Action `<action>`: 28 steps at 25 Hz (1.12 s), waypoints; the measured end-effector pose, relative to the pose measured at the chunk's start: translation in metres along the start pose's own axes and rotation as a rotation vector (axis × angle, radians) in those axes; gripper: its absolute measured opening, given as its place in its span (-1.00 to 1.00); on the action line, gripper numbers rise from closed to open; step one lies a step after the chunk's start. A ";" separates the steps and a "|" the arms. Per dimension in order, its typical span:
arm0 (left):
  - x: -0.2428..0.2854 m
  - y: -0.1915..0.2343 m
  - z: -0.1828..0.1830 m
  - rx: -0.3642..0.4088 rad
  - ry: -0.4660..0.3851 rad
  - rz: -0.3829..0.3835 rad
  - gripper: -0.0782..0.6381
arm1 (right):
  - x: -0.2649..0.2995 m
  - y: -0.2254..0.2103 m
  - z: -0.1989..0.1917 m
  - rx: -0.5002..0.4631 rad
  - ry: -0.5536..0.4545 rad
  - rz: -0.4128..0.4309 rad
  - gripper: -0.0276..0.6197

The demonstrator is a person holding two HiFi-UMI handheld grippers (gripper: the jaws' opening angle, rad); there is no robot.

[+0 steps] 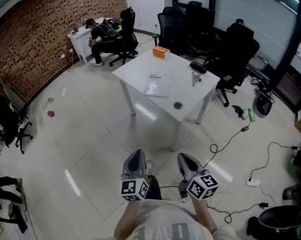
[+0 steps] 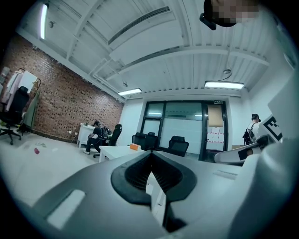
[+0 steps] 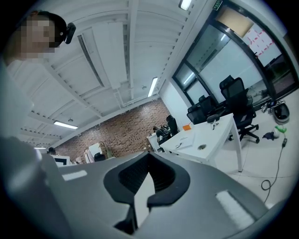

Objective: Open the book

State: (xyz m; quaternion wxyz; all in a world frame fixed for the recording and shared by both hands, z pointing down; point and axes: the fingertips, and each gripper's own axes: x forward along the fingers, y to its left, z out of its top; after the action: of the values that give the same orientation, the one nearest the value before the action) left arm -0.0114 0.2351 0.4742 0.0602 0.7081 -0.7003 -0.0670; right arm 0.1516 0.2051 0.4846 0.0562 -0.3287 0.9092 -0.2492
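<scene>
You are standing well short of the book (image 1: 157, 84).
You are holding the left gripper (image 1: 137, 158) and right gripper (image 1: 186, 162) pressed together, empty; the book is lying closed on the far white table (image 1: 135, 71).

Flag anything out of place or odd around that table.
Nothing on the table looks disturbed; the book lies flat and closed. On the floor, loose cables and a power strip sprawl right of it, and a small pink object lies left.
</scene>
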 end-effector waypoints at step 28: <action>0.353 0.120 0.019 -0.028 0.018 -0.304 -0.74 | 0.308 -0.136 0.105 0.001 -0.054 -0.170 -0.91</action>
State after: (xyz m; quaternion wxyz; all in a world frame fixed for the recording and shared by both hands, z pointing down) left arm -0.1288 -0.1194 0.4735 0.0655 0.8058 -0.5833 -0.0788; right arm 0.0177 -0.1205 0.4785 0.0597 -0.4113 0.8760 -0.2447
